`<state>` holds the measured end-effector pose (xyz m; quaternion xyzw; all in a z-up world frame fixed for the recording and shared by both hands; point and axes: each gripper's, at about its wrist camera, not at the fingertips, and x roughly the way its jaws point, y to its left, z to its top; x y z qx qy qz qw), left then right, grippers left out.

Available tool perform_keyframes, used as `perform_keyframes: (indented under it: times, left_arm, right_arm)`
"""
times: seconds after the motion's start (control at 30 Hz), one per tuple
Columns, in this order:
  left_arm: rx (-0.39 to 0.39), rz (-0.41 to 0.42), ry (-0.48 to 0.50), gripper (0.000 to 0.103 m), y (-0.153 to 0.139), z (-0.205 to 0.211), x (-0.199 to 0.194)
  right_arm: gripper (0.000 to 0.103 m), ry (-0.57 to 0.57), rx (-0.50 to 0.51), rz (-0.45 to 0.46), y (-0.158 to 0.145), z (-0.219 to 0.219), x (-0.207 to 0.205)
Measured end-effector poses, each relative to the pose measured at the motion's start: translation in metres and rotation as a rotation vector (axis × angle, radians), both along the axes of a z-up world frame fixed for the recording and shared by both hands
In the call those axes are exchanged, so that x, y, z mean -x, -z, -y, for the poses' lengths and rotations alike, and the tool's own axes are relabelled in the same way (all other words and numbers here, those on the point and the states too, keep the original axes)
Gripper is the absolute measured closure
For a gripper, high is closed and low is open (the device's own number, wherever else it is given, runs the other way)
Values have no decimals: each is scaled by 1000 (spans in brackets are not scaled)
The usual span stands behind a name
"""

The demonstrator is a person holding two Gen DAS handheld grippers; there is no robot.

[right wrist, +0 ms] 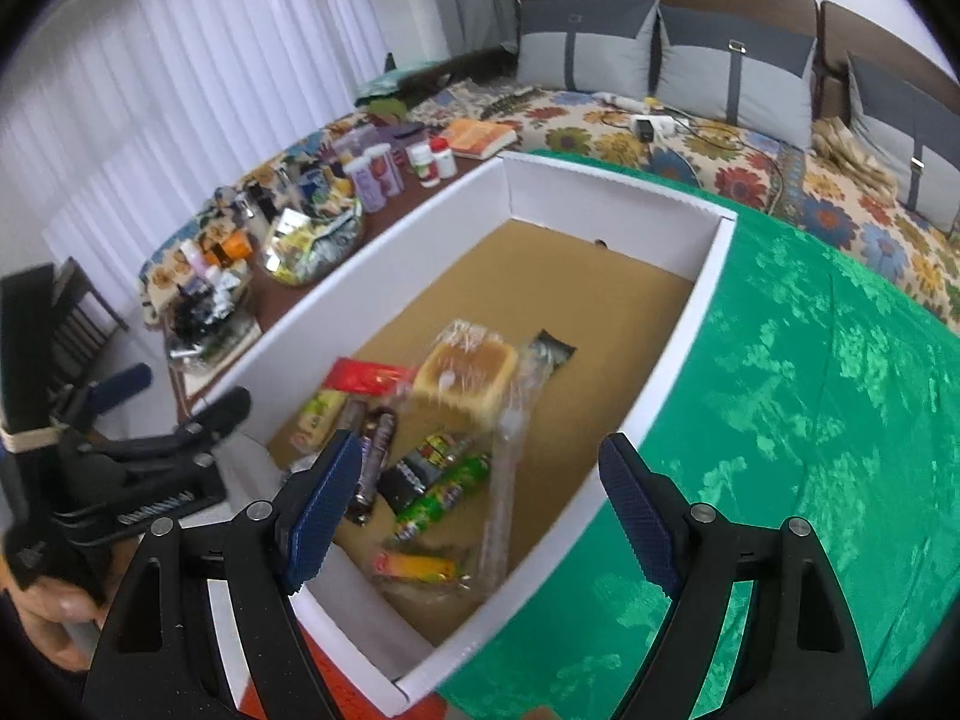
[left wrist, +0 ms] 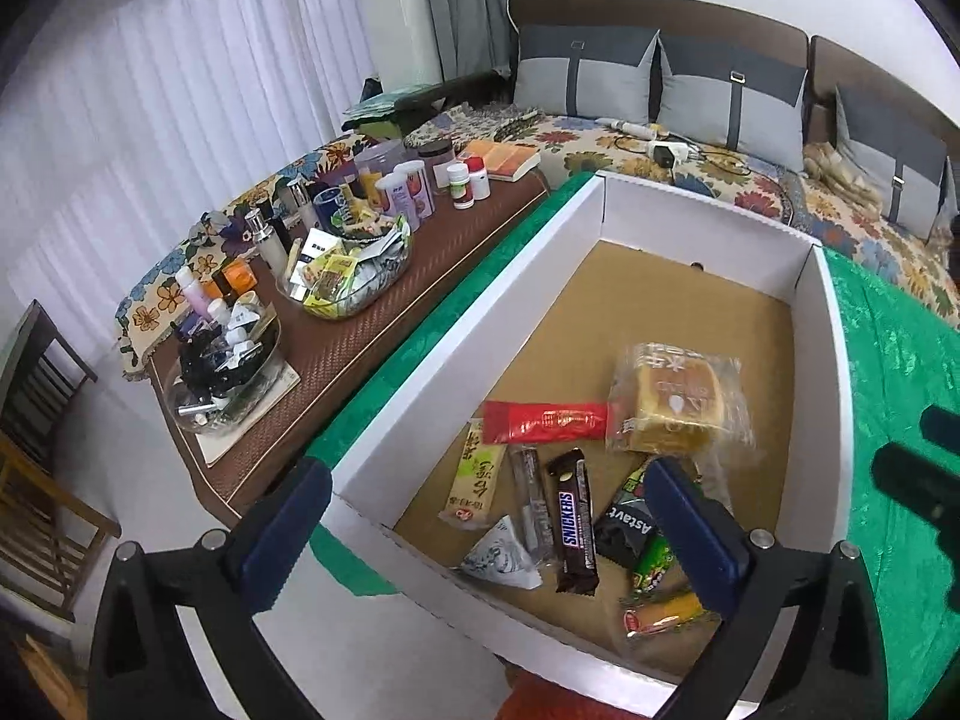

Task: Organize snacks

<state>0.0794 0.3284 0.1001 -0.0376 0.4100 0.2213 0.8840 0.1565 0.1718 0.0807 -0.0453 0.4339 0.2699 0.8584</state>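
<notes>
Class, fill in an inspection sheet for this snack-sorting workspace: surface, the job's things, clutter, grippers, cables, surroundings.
Surface: green patterned cloth under a white cardboard box.
Job's things: in the box lie a wrapped cake, red packet, Snickers bar, black Astavt packet and several more snacks.
Clutter: brown side table crowded with bottles, jars and a glass bowl of sachets.
Grippers: left gripper open over the box; right gripper open, nothing between its pads.
Cables: charger and cords on the sofa.
Surroundings: floral sofa, grey cushions, white curtains.
</notes>
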Motion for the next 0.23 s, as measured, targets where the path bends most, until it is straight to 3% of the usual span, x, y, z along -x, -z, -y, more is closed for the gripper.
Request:
perform_keyframes:
  times: [0.23]
  left_arm:
    - [31, 10, -26, 0, -1, 0, 4]
  right_arm:
    - [18, -10, 24, 12, 2, -4, 2]
